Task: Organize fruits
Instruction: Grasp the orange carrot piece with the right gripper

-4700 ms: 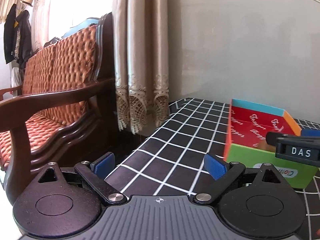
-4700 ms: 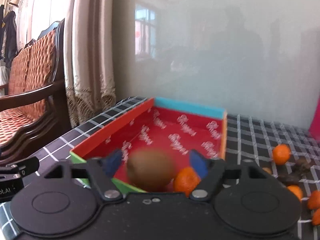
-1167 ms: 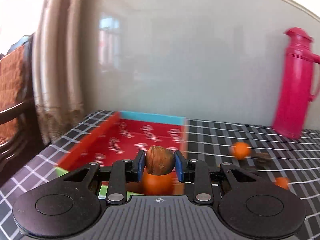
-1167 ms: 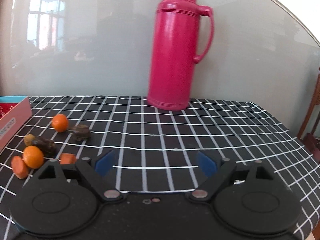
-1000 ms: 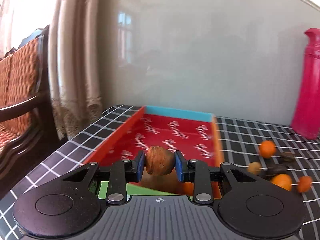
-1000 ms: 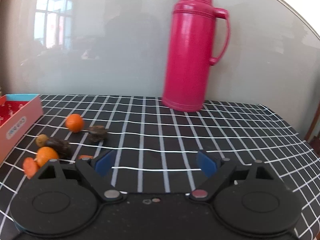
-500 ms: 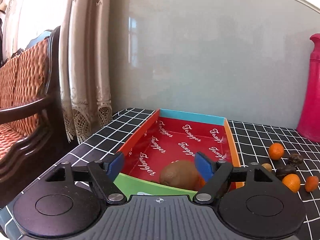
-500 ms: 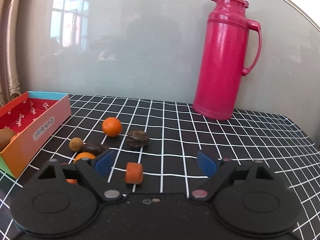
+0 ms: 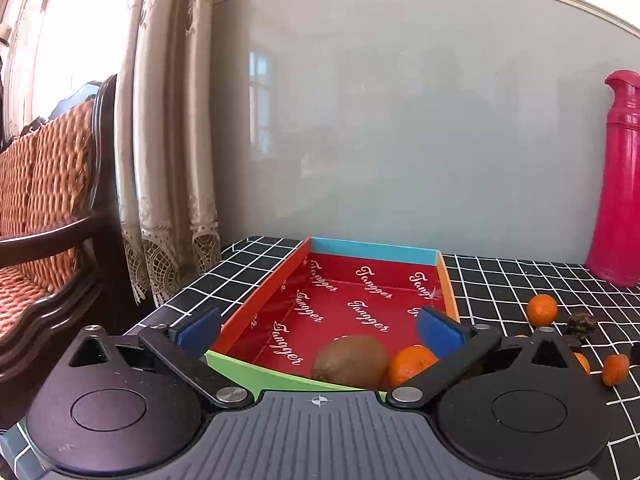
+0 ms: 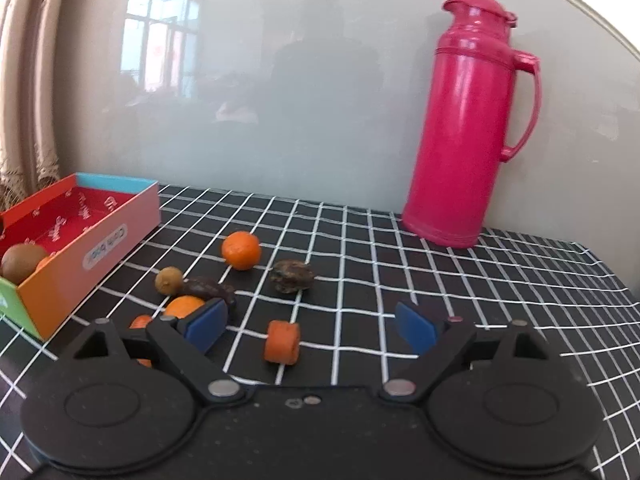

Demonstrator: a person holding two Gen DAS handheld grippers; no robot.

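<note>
A colourful cardboard box [image 9: 276,284] with a red inside sits on the checked tablecloth; it also shows at the left of the right wrist view [image 10: 104,248]. A brown kiwi [image 9: 350,360] and an orange mandarin [image 9: 412,364] lie in its near end. My left gripper [image 9: 320,328] is open and empty above the box's near end. My right gripper [image 10: 310,326] is open and empty just behind an orange carrot piece [image 10: 282,341]. Loose on the cloth are a mandarin [image 10: 241,250], a dark wrinkled fruit [image 10: 291,276], a small brown round fruit [image 10: 169,280] and a dark date [image 10: 208,289].
A tall pink thermos [image 10: 468,128] stands by the grey wall at the back right. A wooden chair [image 9: 48,216] with orange cushions and a lace curtain [image 9: 168,152] stand left of the table. The table's left edge [image 9: 176,308] runs close to the box.
My left gripper opened and let a brown fruit go into the box, then drew back slightly. My right gripper swung left toward the loose fruits, still open.
</note>
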